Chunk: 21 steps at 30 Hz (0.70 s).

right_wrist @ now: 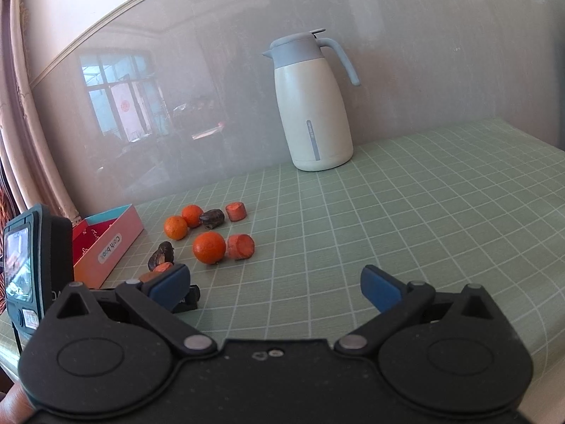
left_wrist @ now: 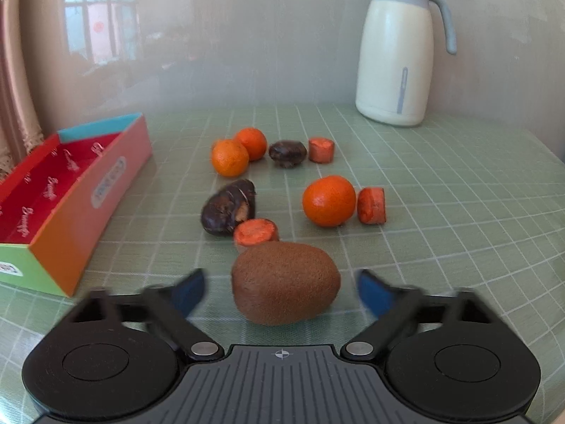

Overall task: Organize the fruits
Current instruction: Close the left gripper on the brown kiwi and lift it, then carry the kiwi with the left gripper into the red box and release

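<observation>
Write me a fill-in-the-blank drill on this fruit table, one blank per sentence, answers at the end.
1. The open left gripper has a ____ between its fingers.
2. The number of oranges on the tablecloth is ____.
3. The white jug has a lid and handle coloured ____.
4. The open right gripper holds ____.

Answers: kiwi; three; grey-blue; nothing

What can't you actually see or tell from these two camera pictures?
- Kiwi: in the right wrist view, almost wholly hidden behind the left gripper.
- Box: near end cut off by the left wrist view's edge; the other device blocks it in the right wrist view.
- Left gripper's fingertips: motion-blurred, contact with the kiwi unclear.
- Label on the jug: too small to read.
</observation>
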Tool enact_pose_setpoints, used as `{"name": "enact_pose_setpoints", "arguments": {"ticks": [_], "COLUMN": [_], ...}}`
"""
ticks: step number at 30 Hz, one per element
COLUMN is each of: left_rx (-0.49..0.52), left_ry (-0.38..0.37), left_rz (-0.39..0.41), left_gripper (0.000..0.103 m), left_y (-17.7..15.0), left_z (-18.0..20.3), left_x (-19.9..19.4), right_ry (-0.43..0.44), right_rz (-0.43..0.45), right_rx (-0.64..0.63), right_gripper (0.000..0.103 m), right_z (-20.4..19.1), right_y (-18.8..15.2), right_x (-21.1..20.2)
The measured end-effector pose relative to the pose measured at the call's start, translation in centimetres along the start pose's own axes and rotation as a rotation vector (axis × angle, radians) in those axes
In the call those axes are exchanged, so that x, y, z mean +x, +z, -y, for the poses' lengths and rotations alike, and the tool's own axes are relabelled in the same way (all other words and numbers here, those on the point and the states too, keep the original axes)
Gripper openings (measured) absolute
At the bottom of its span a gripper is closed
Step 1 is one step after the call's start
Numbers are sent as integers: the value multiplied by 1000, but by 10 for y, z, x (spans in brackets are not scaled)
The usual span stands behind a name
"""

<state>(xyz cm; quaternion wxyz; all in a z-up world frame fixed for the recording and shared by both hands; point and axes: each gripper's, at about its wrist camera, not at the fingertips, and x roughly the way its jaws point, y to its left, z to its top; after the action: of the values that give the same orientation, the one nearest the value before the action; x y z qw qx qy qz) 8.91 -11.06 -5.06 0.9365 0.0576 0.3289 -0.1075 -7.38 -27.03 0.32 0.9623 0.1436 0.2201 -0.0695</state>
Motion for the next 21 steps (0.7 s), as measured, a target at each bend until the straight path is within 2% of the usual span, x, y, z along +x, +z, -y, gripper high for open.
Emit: {"name": "enact_pose_setpoints", "arguments": {"ticks": [4,8,9,10,12,16,21], "left_rx": [15,0,-6,-9,-15,-17,-17], "left_ry": [2,-3,-6,-13,-41,-34,-39], "left_rz": [19,3,-2,-10,-38,-36,-29], "left_gripper": [98,98,94,83,68,64,63], "left_y": [0,0,0,0,1,1,-2], "left_z": [1,0,0,-1,-1,0,-1], "left_x": [-3,3,5,7,11,11,9], "right_ry": [4,8,7,6,5,4,12], "right_rz": [1,0,0,-1,-1,-7,-8], "right_rx": [0,-6,-8,-9,-8,-4,-11], "right_gripper": [103,103,103,103,103,103,103], "right_z": [-1,-2,-2,-2,-2,-2,-5], "right_y": [0,1,1,1,0,0,-1], "right_x": [0,1,1,1,1,4,6]}}
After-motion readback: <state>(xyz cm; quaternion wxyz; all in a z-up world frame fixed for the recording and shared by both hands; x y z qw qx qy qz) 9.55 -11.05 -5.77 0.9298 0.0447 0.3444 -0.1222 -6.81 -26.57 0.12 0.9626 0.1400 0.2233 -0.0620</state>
